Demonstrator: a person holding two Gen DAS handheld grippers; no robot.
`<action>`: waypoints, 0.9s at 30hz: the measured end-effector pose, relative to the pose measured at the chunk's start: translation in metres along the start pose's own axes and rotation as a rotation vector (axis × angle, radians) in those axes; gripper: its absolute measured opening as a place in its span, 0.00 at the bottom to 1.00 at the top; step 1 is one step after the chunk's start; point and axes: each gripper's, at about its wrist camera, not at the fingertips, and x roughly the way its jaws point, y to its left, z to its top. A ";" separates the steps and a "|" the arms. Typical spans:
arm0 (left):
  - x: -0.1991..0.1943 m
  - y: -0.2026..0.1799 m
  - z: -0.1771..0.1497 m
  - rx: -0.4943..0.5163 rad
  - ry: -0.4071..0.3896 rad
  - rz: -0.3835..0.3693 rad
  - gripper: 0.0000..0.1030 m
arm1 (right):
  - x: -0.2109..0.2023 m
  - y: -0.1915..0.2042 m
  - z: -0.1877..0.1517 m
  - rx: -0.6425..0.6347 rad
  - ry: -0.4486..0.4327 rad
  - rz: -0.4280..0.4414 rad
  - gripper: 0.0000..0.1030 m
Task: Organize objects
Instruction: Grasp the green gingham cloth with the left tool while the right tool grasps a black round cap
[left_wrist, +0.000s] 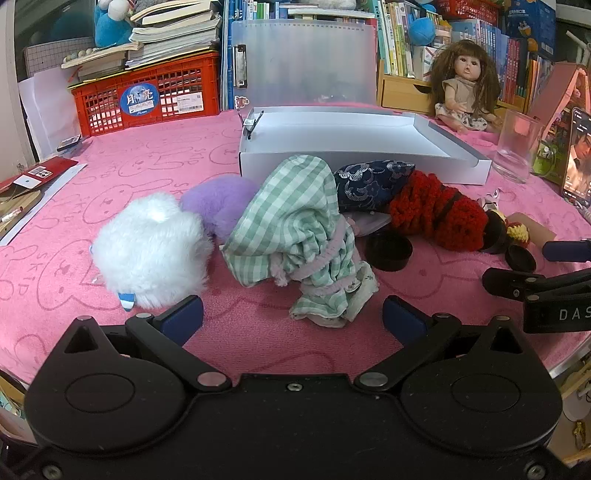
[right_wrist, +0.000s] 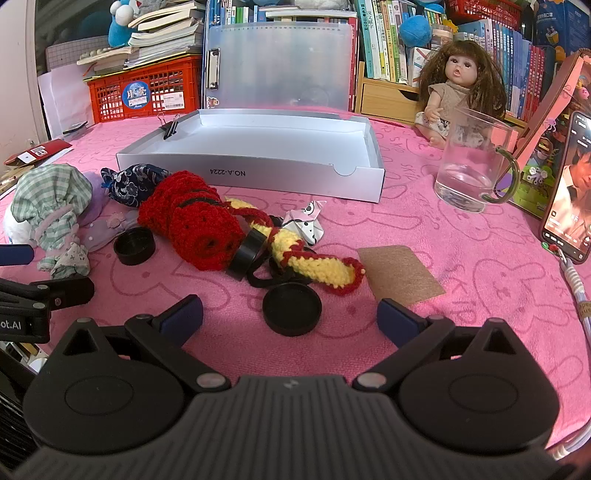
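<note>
From my left gripper (left_wrist: 293, 319), fingers spread wide and empty, I hang over the green checked cloth (left_wrist: 295, 229), beside the white fluffy toy (left_wrist: 151, 251); the white box (left_wrist: 461, 162) waits open behind, likely their home.

My right gripper (right_wrist: 290, 317), equally wide and empty, hovers above the black lid (right_wrist: 291, 306), near the red knitted piece (right_wrist: 192, 225).

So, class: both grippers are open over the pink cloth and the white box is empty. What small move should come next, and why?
Probably ease the left gripper forward around the green checked cloth bundle. It lies nearest, straight ahead between open jaws, and the white box just behind it holds nothing yet.
</note>
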 end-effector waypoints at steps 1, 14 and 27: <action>0.000 0.000 -0.002 -0.001 0.000 0.000 1.00 | 0.000 0.000 0.000 0.000 0.000 0.000 1.00; -0.003 0.007 -0.004 0.011 -0.004 -0.014 1.00 | -0.003 0.001 -0.002 -0.001 -0.011 0.003 1.00; -0.020 0.016 0.003 -0.048 -0.075 -0.107 0.93 | -0.004 0.001 -0.002 -0.006 -0.023 0.009 1.00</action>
